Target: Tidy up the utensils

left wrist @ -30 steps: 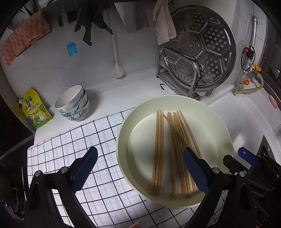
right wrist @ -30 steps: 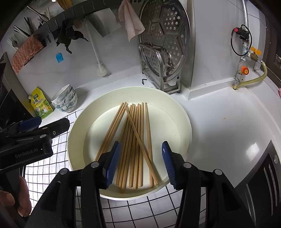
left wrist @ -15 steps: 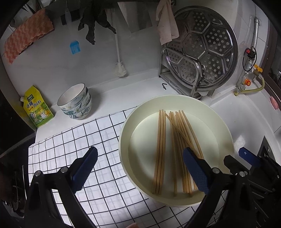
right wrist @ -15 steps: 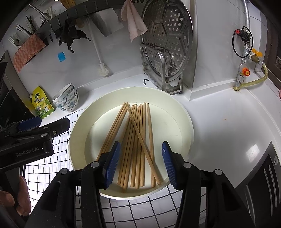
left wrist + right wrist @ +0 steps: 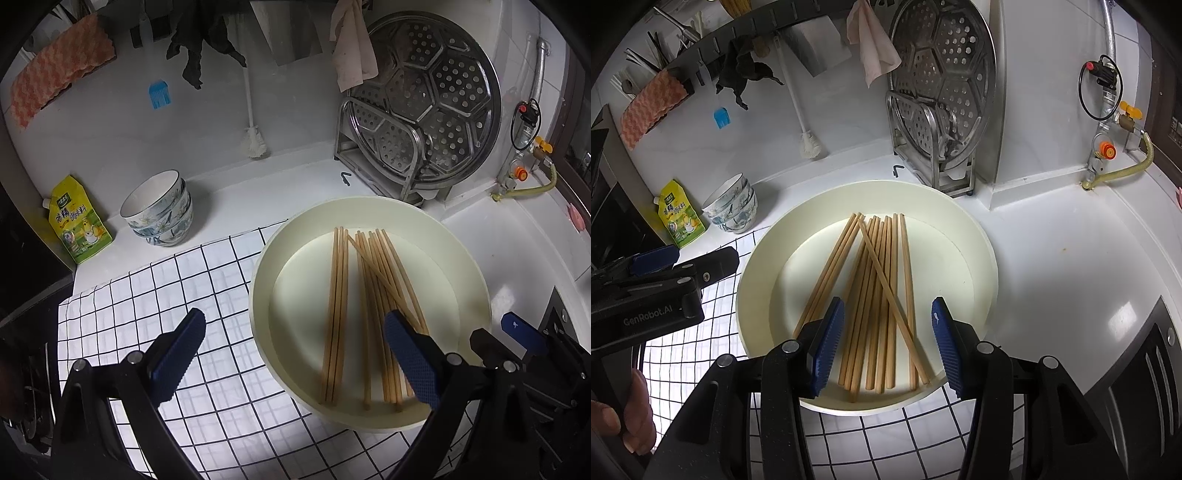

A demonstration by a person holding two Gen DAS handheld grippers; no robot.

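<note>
Under both my claws runs the white worktop [image 5: 1052, 258], with a black-grid cloth [image 5: 155, 291] spread beneath my left claw [image 5: 295, 354]. Ahead of both claws, leaning in a metal rack at the back, stands the big perforated steamer tray [image 5: 432, 96]. Directly in front of my right claw [image 5: 888, 339] sits the cream basin [image 5: 975, 254], its near edge resting on the cloth. In it lie the wooden chopsticks [image 5: 882, 295]: a small group angled off to the left, a larger bunch lying roughly lengthwise just beyond my right claw's tips, and one stick crossing that bunch diagonally. My right claw is moderately open and holds nothing, hovering over the near ends of the bunch. My left claw is spread wide and empty; its right finger [image 5: 412, 358] sits over the basin's near side, its left finger over the cloth. Farther out left of it stand stacked patterned bowls [image 5: 159, 210] and a yellow pouch [image 5: 75, 225].
</note>
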